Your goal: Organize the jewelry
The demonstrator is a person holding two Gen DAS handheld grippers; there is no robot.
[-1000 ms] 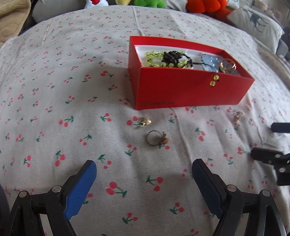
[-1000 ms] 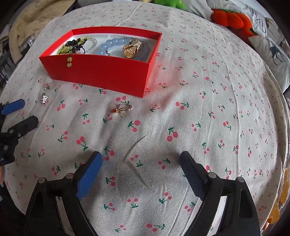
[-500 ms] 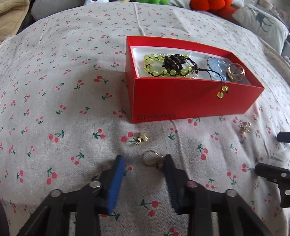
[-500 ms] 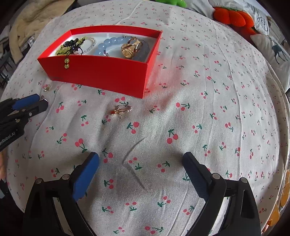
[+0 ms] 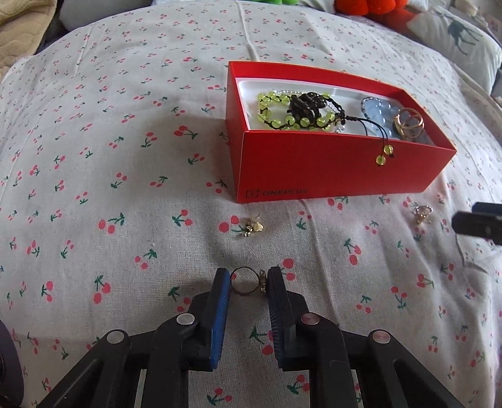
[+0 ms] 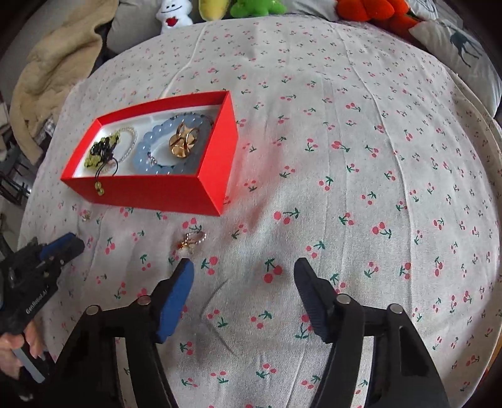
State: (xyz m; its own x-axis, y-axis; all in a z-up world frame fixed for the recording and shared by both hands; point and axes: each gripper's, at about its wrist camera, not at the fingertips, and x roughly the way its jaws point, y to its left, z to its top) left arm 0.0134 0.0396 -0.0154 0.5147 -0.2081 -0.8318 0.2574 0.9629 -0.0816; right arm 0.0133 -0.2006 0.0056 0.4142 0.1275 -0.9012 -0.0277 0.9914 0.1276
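My left gripper (image 5: 248, 279) is shut on a thin gold ring (image 5: 248, 284) that lies on the cherry-print cloth. The red box (image 5: 329, 175) stands beyond it and holds a green bead bracelet (image 5: 279, 110), a blue bead bracelet (image 6: 163, 147) and a gold piece (image 6: 183, 142). A small gold earring (image 5: 253, 228) lies between ring and box. Another gold ornament (image 6: 191, 240) lies just ahead of my open, empty right gripper (image 6: 243, 276), near its left finger. The left gripper also shows in the right wrist view (image 6: 67, 243).
The cloth covers a rounded cushion (image 6: 360, 157) that falls away at its edges. Plush toys (image 6: 257, 8) and a deer-print pillow (image 6: 461, 47) lie at the back, a beige blanket (image 6: 53, 69) at the back left. The right gripper's finger (image 5: 477, 221) shows at the right edge.
My left gripper has moved down and forward and closed from wide open onto the ring. My right gripper has shifted closer to the gold ornament and stays open.
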